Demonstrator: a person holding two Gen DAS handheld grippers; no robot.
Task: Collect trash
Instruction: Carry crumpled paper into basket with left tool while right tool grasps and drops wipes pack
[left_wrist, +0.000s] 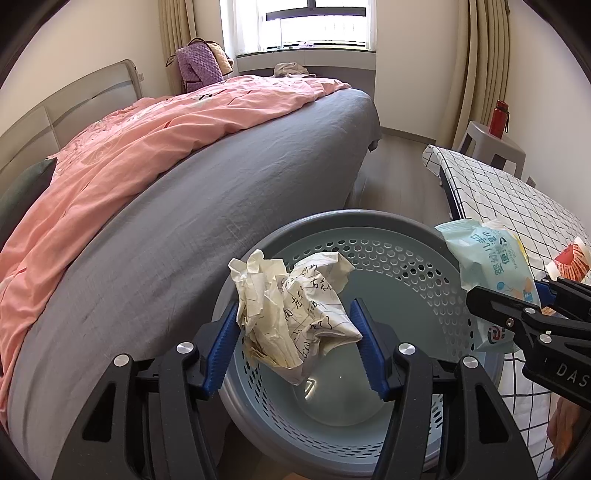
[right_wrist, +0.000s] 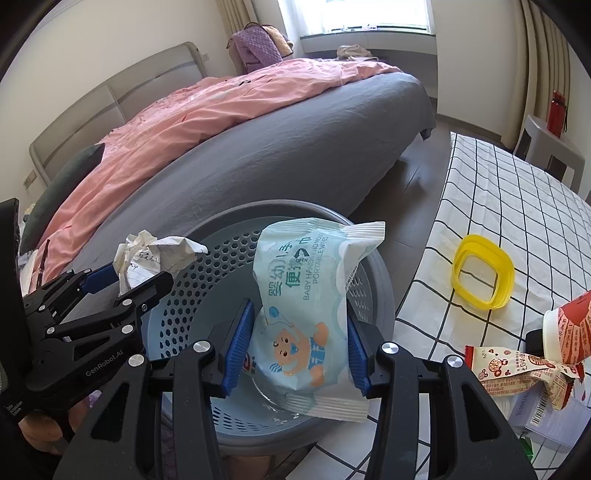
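Daylight from the far window (left_wrist: 317, 26) fills my two wrist views, bright and even, blowing the panes out to white. A pale reflection glints on the bin's floor (left_wrist: 332, 391). Focus is sharp throughout; fisheye distortion bows the bed (right_wrist: 280, 147) and blackens each frame's corners.

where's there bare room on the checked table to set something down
Bare checked cloth lies beyond the yellow ring, toward the stool. The near right corner is crowded: paper cup, snack wrapper, small box.
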